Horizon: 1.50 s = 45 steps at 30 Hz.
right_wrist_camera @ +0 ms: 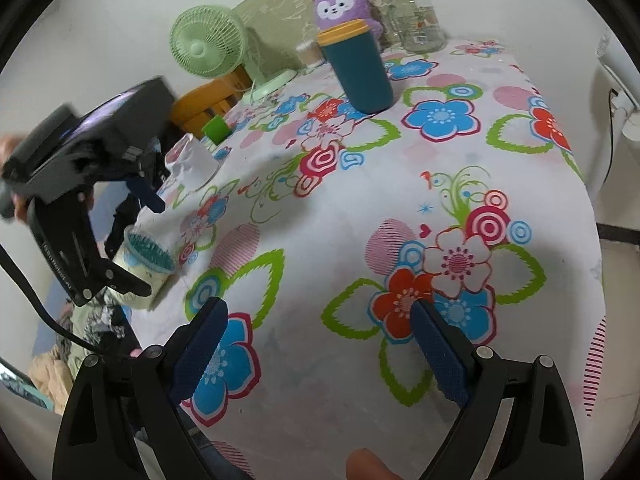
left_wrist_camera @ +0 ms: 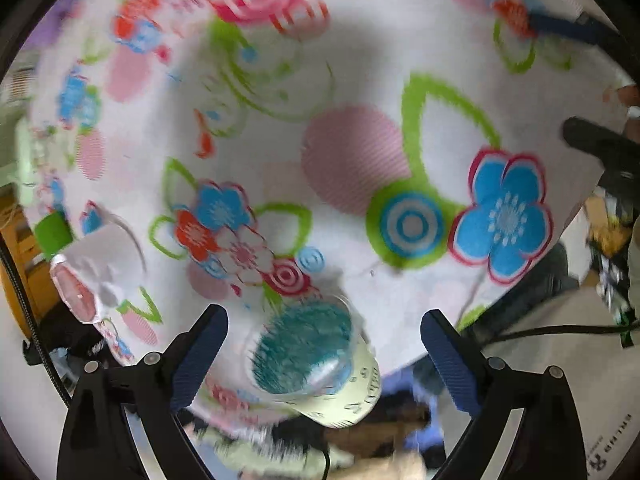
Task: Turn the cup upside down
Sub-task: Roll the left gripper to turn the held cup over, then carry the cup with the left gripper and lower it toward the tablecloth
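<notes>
The cup point(left_wrist_camera: 320, 364) is pale yellow-green with a teal ribbed top face. It stands at the near left edge of the flowered tablecloth point(left_wrist_camera: 360, 152). In the left wrist view it sits between my open left gripper's point(left_wrist_camera: 324, 356) blue fingers point(left_wrist_camera: 200, 356), not touched. In the right wrist view the cup point(right_wrist_camera: 146, 264) stands at the table's left edge, with the left gripper point(right_wrist_camera: 136, 240) above and around it. My right gripper point(right_wrist_camera: 316, 348) is open and empty over the tablecloth's near part.
A teal tumbler with an orange rim point(right_wrist_camera: 360, 72) stands at the back. Behind it are a purple plush point(right_wrist_camera: 342, 4), a glass jar point(right_wrist_camera: 416, 16) and a green fan point(right_wrist_camera: 208, 40). A white cup point(right_wrist_camera: 192, 160) and a green block point(right_wrist_camera: 218, 128) sit at the left edge.
</notes>
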Each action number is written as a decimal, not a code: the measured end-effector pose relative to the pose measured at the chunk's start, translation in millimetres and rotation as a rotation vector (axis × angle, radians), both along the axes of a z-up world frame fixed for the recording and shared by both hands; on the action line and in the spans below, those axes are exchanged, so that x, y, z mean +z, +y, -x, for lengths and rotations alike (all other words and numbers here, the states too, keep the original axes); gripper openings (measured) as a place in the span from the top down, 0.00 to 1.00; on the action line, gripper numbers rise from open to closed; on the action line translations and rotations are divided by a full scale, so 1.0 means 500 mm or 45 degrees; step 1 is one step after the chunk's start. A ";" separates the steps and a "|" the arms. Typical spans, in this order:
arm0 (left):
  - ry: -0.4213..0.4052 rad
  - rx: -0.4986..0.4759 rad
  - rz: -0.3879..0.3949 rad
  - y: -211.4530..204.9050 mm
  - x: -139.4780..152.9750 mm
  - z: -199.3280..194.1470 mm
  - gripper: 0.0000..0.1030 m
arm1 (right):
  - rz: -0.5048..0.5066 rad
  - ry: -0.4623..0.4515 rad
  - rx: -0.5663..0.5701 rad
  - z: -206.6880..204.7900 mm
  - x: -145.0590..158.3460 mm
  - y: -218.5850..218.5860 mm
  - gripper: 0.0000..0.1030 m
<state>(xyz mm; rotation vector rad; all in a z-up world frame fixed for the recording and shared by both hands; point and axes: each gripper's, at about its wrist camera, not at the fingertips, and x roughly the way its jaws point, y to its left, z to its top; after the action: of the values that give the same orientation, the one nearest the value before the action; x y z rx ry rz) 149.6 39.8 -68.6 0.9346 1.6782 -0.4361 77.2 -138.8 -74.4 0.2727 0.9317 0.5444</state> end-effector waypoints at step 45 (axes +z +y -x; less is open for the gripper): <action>-0.445 0.329 0.589 0.194 0.003 0.158 0.42 | 0.292 -0.189 0.110 0.135 0.050 0.210 0.00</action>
<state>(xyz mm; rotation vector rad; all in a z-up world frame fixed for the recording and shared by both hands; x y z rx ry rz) 70.4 136.7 -66.9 0.4165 1.2793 -0.4319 9.6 -33.9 -49.3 -0.0149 0.8549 0.5239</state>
